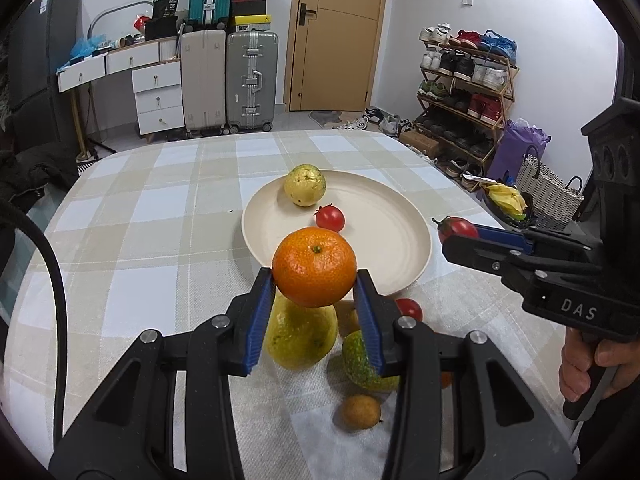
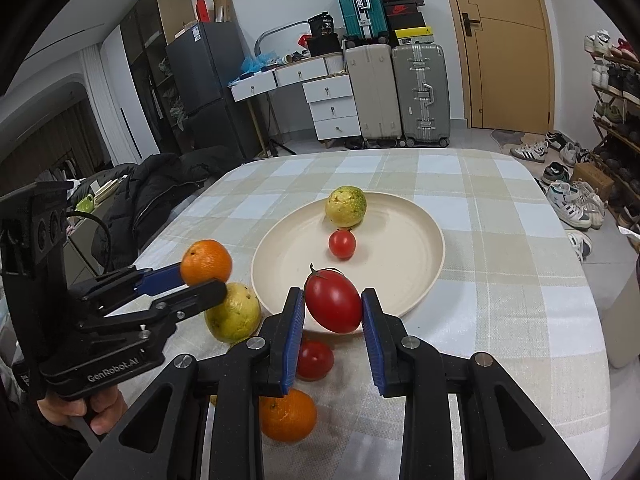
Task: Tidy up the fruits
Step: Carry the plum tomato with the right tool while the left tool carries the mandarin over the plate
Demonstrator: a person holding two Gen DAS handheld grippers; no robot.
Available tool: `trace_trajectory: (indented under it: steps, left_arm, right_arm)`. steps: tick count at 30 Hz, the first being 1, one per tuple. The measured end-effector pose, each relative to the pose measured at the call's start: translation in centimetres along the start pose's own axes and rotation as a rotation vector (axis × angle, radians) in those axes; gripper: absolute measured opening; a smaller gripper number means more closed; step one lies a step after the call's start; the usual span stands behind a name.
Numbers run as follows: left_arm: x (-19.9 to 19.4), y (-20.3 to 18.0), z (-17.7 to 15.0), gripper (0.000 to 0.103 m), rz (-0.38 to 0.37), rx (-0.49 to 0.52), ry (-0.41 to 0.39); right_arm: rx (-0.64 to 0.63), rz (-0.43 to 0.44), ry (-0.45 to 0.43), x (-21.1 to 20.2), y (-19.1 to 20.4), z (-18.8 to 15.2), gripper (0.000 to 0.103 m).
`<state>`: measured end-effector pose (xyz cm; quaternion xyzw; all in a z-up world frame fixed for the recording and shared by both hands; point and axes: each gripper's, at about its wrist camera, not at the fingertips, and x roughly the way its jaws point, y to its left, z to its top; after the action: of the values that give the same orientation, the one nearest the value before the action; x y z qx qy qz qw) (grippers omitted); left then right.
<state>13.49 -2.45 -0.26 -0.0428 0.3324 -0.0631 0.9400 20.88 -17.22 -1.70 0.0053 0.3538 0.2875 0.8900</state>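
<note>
My left gripper [image 1: 314,280] is shut on an orange [image 1: 314,266] and holds it above the table, just short of the cream plate's [image 1: 384,248] near rim. My right gripper [image 2: 333,312] is shut on a red tomato [image 2: 333,306] over the plate's [image 2: 400,264] near edge; it also shows in the left wrist view [image 1: 456,234]. On the plate lie a yellow-green guava [image 1: 305,185] and a small tomato [image 1: 330,218]. Loose on the cloth below are a guava [image 1: 300,338], a green fruit [image 1: 360,362], a tomato [image 1: 409,309] and a small brown fruit [image 1: 360,411].
The table has a checked cloth [image 1: 160,216]. Another orange [image 2: 287,416] and tomato [image 2: 315,359] lie under my right gripper. Behind the table stand suitcases [image 1: 228,80], white drawers [image 1: 158,96], a door [image 1: 340,32] and a shoe rack [image 1: 464,88].
</note>
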Motion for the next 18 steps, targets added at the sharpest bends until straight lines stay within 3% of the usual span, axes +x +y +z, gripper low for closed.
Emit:
trace_trajectory:
  steps: [18]
  left_arm:
    - [4.6, -0.6, 1.3, 0.038, 0.029, 0.026, 0.038]
  right_arm:
    - [0.036, -0.006, 0.047, 3.2, -1.0, 0.4, 0.03]
